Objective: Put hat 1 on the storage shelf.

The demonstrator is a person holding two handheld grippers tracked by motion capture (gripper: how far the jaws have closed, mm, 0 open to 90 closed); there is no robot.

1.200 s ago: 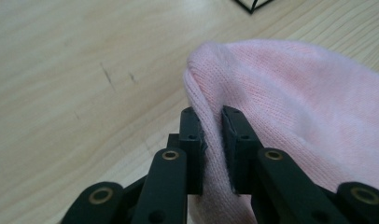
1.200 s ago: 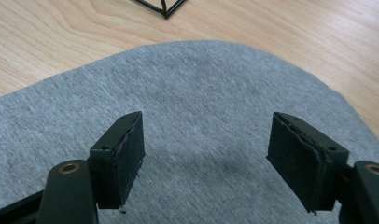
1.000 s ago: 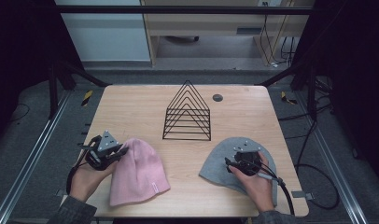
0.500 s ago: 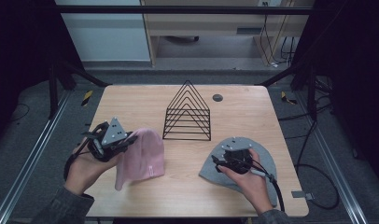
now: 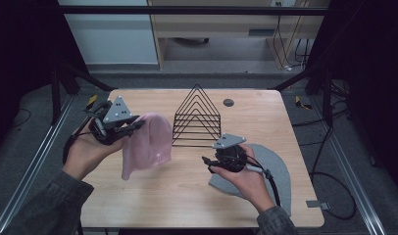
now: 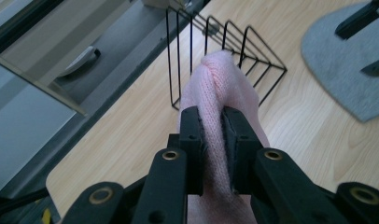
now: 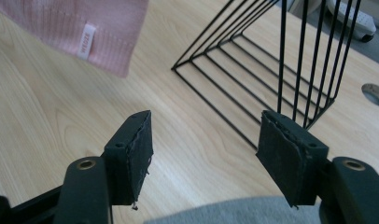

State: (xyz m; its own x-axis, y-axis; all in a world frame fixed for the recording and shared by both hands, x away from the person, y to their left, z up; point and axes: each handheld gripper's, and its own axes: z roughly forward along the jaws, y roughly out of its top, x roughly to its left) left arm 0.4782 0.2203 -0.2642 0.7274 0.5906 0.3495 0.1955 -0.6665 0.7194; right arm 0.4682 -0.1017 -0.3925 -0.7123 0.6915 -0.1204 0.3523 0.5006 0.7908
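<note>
A pink knit hat (image 5: 149,142) hangs in the air over the left half of the table, with my left gripper (image 5: 136,125) shut on a fold of it. In the left gripper view both pads pinch the pink hat (image 6: 220,84) tightly. A grey hat (image 5: 279,169) lies flat at the right, partly under the person's right hand. My right gripper (image 5: 207,164) hovers at the grey hat's left edge, pointing left. Its jaws (image 7: 204,149) stand open and have just been closing a little, with nothing between them. The grey hat (image 7: 215,212) shows just below them.
A black wire rack (image 5: 197,117) of triangular dividers stands at the middle back of the wooden table (image 5: 177,200). It is just ahead of the right gripper, and the pink hat's hem (image 7: 85,23) hangs to its left. A round cable hole (image 5: 229,102) lies behind the rack.
The left gripper has lifted the pink hat off the table, up and toward the back. The right gripper has risen and moved left off the grey hat.
</note>
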